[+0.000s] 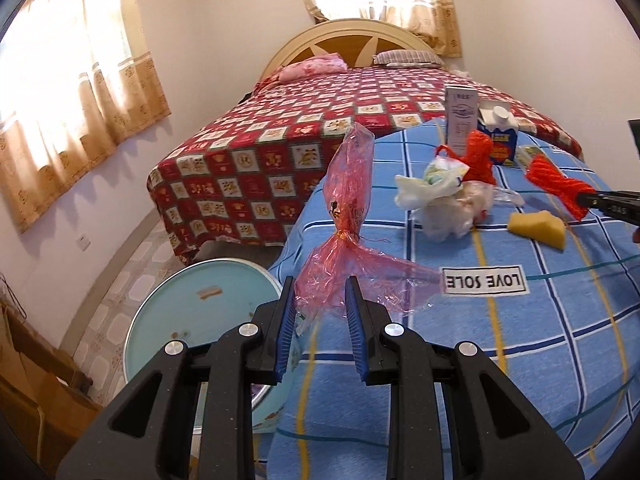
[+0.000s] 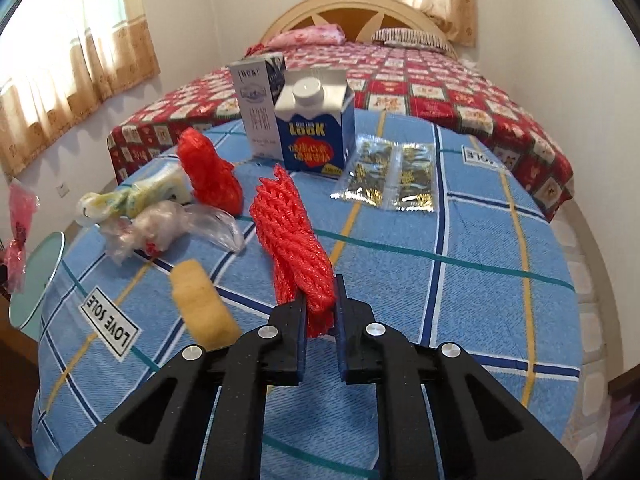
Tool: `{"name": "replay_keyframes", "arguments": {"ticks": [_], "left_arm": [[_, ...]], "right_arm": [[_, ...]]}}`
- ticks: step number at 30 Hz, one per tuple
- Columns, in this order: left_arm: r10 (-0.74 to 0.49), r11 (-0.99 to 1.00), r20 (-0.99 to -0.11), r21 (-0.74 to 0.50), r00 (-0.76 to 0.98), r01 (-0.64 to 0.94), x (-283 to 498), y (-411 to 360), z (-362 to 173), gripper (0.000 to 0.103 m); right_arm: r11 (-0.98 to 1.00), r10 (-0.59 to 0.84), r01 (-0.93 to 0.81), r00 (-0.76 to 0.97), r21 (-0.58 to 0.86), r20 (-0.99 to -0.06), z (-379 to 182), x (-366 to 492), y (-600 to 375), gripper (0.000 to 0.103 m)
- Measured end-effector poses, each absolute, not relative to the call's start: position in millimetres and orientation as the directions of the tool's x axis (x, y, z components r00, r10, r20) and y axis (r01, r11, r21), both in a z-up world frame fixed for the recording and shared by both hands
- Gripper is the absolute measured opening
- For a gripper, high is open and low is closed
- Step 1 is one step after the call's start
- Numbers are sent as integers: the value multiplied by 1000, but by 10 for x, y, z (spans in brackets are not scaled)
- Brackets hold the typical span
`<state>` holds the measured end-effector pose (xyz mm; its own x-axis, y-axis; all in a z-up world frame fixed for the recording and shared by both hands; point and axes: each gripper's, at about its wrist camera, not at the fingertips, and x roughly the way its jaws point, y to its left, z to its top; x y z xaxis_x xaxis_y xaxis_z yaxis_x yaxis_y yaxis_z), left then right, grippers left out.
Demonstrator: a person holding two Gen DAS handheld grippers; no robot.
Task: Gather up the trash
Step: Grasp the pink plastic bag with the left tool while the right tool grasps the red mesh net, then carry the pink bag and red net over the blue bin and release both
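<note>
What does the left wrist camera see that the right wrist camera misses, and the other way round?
Only the left wrist view shows the left gripper, its jaws around a pink cellophane wrapper. Only the right wrist view shows the gold foil packets clearly. Both show the red foam net held in the right gripper, the blue carton and yellow sponge.

A home bedroom: a bed (image 1: 360, 92) with an arched wooden headboard (image 1: 348, 36), patterned red quilt and pillows (image 2: 408, 36), curtained windows (image 1: 68, 60), tiled floor (image 1: 132, 264).
</note>
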<state>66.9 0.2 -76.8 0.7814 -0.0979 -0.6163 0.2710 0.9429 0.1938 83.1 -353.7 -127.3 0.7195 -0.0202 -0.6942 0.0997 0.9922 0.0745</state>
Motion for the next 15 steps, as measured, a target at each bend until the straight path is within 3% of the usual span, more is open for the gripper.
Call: {"name": "replay_keyframes", "arguments": {"ticks": [15], "left_arm": [[-12, 960, -613, 213, 790, 180, 700, 452, -789, 25]], "right_arm": [[998, 63, -40, 812, 51, -581, -833, 763, -2832, 12]]}}
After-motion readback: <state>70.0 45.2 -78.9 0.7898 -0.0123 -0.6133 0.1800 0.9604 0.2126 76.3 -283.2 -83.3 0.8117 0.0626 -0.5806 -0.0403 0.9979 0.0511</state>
